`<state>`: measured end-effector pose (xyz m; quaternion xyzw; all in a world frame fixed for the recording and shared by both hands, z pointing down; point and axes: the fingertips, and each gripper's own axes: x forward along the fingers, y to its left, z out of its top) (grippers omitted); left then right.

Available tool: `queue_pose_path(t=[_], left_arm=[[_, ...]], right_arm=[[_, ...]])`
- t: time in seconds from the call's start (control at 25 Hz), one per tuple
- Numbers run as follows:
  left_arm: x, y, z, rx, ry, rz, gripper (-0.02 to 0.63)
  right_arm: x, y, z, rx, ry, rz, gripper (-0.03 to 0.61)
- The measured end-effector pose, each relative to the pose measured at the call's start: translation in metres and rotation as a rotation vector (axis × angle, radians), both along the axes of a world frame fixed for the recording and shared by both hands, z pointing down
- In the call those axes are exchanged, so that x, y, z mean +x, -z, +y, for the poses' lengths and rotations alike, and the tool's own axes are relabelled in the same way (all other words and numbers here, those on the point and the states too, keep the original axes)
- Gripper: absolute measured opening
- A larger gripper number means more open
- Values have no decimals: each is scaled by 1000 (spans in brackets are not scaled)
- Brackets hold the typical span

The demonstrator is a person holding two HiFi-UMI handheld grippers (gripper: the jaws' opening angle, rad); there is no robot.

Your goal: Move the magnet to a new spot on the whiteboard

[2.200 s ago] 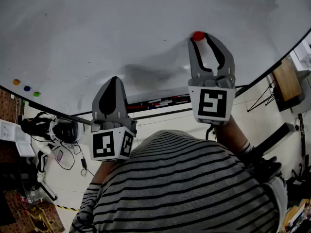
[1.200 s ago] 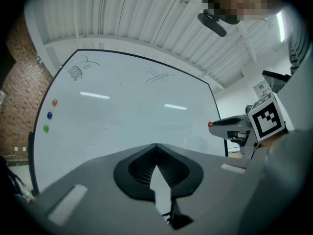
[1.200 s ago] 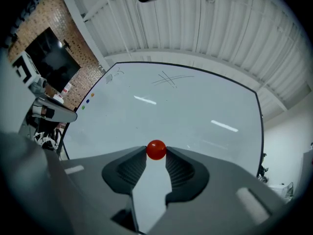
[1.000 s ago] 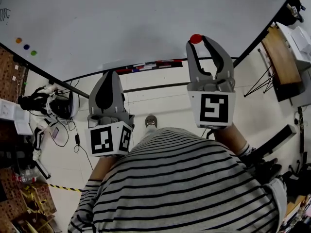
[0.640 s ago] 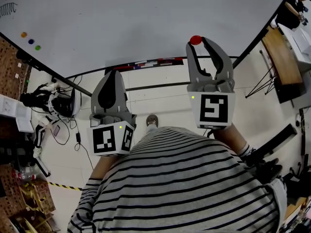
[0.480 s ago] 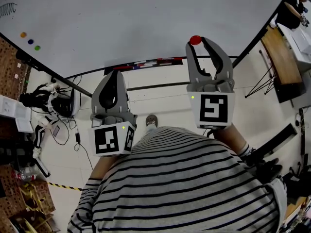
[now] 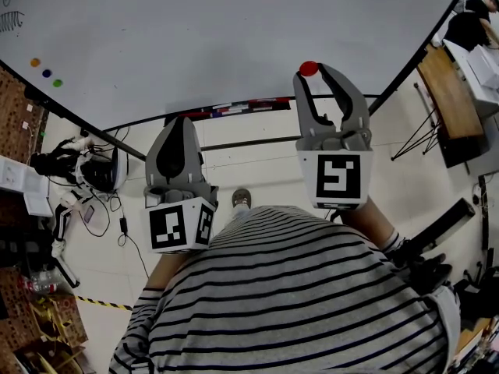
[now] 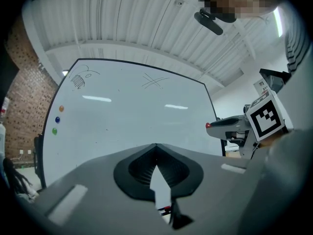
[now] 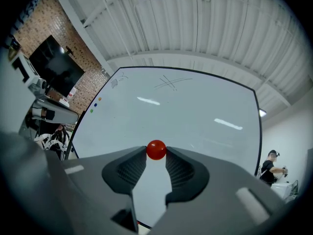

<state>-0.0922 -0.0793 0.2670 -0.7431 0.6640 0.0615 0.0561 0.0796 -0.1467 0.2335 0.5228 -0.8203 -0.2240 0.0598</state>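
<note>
Magnet [image 9: 156,150], a glossy red ball, is clamped in the right hand-held gripper's [image 9: 156,153] ribbed pads [image 9: 129,169]; left hand-held gripper [image 8: 156,147] closed.

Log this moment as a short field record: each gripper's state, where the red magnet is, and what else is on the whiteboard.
left gripper: jaws together, nothing between them
right gripper: jaws closed on the red magnet at their tips
red magnet: held in the air in front of the whiteboard, not on it
whiteboard: three small coloured dots near its left edge; pen marks near the top
task status: magnet not yet set at a new spot
</note>
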Motion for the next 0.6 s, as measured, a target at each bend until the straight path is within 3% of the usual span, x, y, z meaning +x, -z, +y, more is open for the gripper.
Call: queue_pose_path(t=[0.6], left_arm=[[-30, 14, -83, -4, -10, 23, 15]], right_arm=[[-40, 18, -83, 17, 17, 2, 124]])
